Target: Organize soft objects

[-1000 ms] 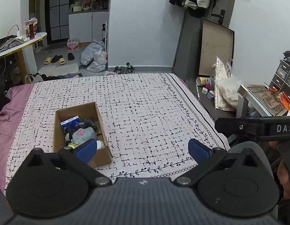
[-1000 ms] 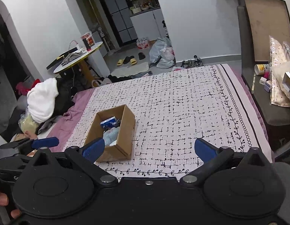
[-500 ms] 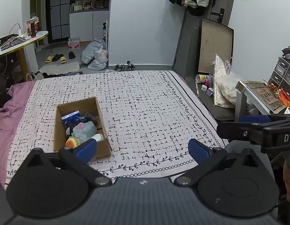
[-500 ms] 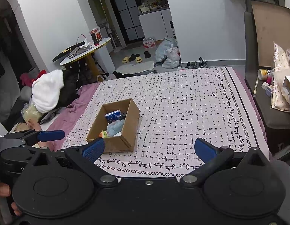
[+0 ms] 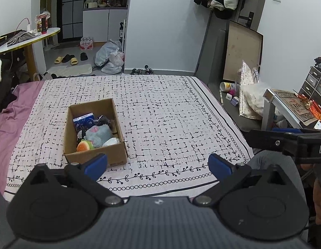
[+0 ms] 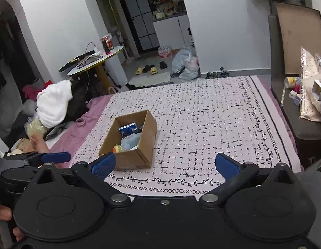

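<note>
A bed (image 5: 170, 112) covered by a white spread with a black broken-grid print is seen filling the middle of both views, with a mauve sheet (image 5: 6, 120) exposed along its left side. Beyond its far end, a round table with a yellow rim (image 5: 29, 39), slippers (image 5: 66, 59) on the floor and tied plastic bags (image 5: 110, 57) are seen; a large board (image 5: 241, 51) is leaned against the wall to the right, and a heap of white and dark clothing (image 6: 54, 103) is piled at the left in the right wrist view. The stretch of spread between the grippers and the cardboard box (image 5: 94, 132) is unobstructed. The box is set on the left half of the bed, open at the top, with its long axis running from the near edge of the bed toward the far end, slightly slanted. Inside it, a grey-blue plush (image 5: 98, 132), a blue packet (image 5: 83, 121), an orange and green soft toy (image 5: 84, 145) and a white item (image 5: 111, 142) are packed together. The left gripper (image 5: 157, 164) is held above the near edge of the bed with its blue pads (image 5: 97, 162) spread wide and nothing between them. The right gripper (image 6: 164, 165) is likewise spread wide and empty, touching nothing.
</note>
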The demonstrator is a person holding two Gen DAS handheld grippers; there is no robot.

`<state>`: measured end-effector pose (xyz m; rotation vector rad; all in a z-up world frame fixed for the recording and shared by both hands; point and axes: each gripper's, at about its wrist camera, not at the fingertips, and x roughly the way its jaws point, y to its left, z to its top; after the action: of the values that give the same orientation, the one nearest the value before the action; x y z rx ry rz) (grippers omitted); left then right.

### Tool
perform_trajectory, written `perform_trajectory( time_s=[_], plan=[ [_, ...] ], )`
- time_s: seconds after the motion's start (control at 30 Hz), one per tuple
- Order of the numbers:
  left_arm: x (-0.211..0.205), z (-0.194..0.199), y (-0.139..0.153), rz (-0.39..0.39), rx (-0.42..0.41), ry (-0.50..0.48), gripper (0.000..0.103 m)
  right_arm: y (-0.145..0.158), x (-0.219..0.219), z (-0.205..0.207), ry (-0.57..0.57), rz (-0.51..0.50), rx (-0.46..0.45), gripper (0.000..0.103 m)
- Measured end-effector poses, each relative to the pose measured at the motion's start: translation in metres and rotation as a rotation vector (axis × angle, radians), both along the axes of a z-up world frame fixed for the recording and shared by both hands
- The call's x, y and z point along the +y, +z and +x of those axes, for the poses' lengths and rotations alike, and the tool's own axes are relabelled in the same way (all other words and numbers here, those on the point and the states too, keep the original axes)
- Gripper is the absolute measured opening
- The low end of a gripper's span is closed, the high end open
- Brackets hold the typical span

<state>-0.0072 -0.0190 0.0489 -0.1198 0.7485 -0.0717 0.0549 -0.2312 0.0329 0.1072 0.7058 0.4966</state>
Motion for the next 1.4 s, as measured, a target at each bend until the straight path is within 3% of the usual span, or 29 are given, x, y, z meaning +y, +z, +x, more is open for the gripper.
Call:
perform_trajectory(
  time_s=[1.4],
  plan=[
    [0.0,-0.008,-0.005,-0.023,-0.013,-0.003,0.103,-0.01,0.007,-0.013,-0.029,-0.076,0.006,0.103]
  ],
)
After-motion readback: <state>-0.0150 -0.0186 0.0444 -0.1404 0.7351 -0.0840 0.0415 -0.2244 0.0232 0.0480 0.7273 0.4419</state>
